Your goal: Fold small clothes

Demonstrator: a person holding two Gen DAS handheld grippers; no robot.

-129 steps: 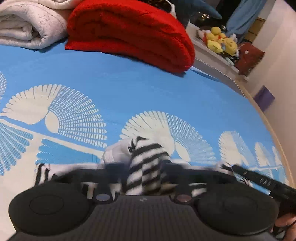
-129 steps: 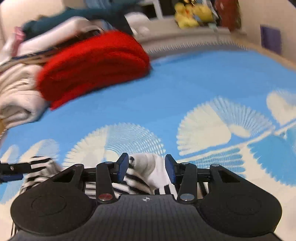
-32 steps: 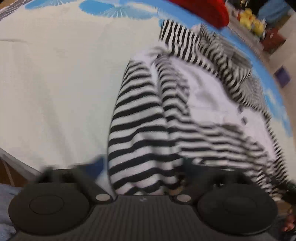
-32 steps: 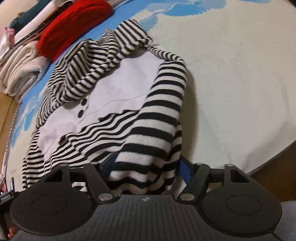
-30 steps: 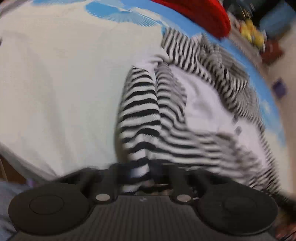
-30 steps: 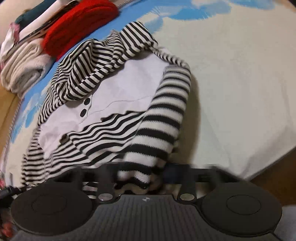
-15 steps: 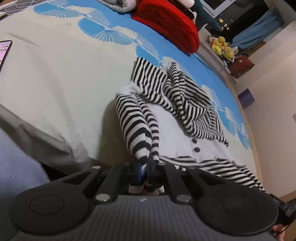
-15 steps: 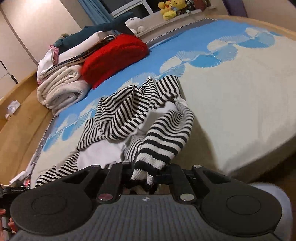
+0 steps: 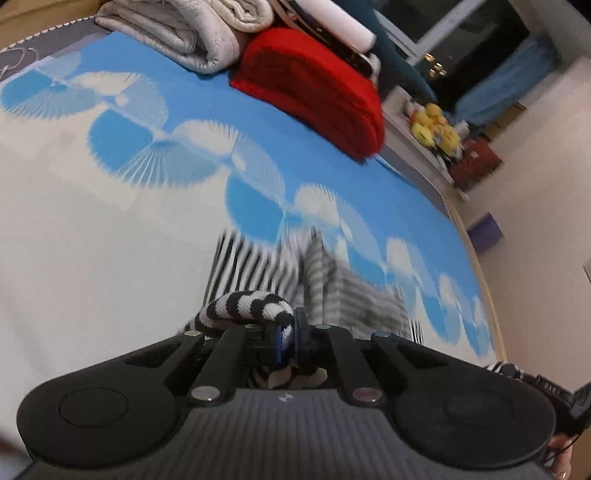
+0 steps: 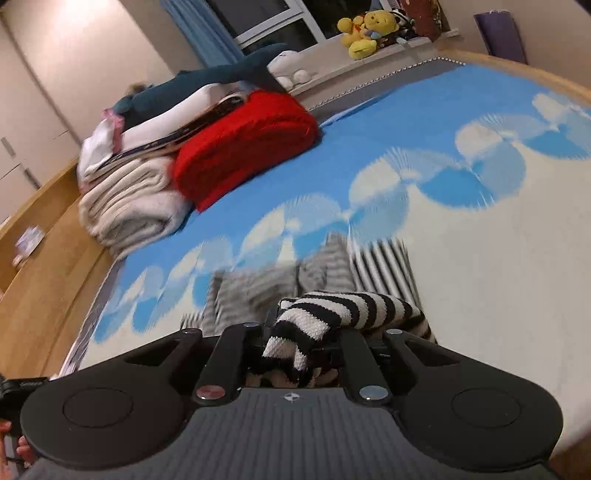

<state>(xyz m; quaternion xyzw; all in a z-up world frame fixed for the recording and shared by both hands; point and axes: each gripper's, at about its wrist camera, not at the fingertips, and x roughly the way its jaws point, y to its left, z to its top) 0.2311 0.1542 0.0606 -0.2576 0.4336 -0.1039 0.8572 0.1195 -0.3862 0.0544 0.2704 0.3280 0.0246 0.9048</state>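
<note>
- writing: none you can read; the only mark is a small white emblem on each gripper's grey ribbed body, and the motion blur smears everything finer.
- your left gripper [image 9: 287,334] has its fingers pinched on a sleeve cuff of the striped garment [image 9: 258,273]; the blue pads are nearly together with black-and-white knit squeezed between them.
- your right gripper [image 10: 295,341] likewise has its fingers clamped on the other striped cuff, which drapes over and down between them.
- the right fingers have just been closing a little further, with the cuff between them.
- the striped garment hangs from both cuffs, and its blurred body trails down onto the bedspread [image 9: 92,240] just beyond the fingers, near the border between the cream area and the blue fan pattern.
- edges: in the left view the wooden bed rim [image 9: 487,295] curves down the right side, with the wall close behind it; in the right view a wooden edge runs along the left side.
- open room: the wide cream stretch of bedspread beside the garment lies bare, and so does the blue patterned band beyond it.
- at the far end, the red folded knit [image 10: 243,147] sits against a pile of cream blankets [image 10: 125,206], with a dark teal plush lying over the stack.
- yellow plush toys [image 10: 364,31] stand on the ledge under the window, well apart from the garment.
</note>
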